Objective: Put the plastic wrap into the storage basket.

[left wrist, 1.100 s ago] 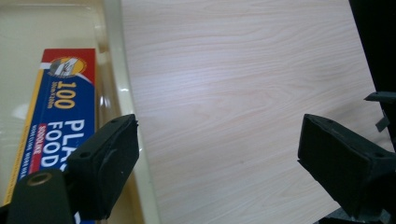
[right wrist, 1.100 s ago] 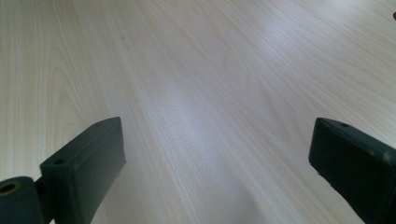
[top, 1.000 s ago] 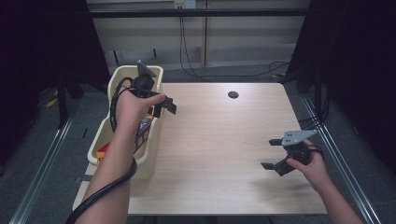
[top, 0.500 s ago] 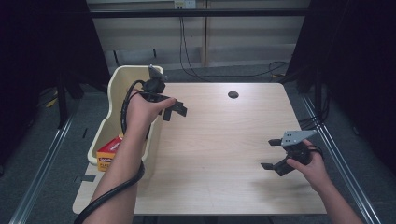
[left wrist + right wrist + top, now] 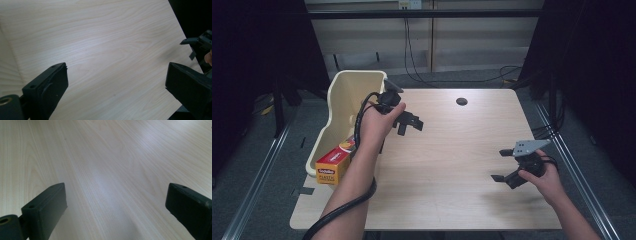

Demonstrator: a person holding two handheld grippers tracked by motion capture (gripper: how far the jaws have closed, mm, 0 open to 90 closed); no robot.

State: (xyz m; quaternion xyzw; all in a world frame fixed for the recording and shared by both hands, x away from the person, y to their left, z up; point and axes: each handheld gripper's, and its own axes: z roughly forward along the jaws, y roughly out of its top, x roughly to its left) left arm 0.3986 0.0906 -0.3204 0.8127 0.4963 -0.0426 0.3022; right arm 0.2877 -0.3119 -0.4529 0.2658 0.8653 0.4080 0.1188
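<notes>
My left gripper point(image 5: 408, 122) hangs open above the left part of the light wooden table point(image 5: 452, 150), just right of a cream plastic bin point(image 5: 343, 100); nothing is between its jaws. In the left gripper view its jaws stand wide apart over bare wood point(image 5: 105, 50), and the right gripper point(image 5: 197, 42) shows far off at the right edge. My right gripper point(image 5: 504, 165) is held open low over the table's right side, empty. A red and yellow box point(image 5: 334, 162) pokes out of the bin's near end.
The bin sits at the table's left edge. A dark round hole point(image 5: 461, 101) lies near the far edge of the table. Cables point(image 5: 422, 65) run along the floor beyond it. Metal rails point(image 5: 257, 185) flank the table.
My left gripper has come out from over the bin and moved right and nearer, over the table. The right gripper has stayed put.
</notes>
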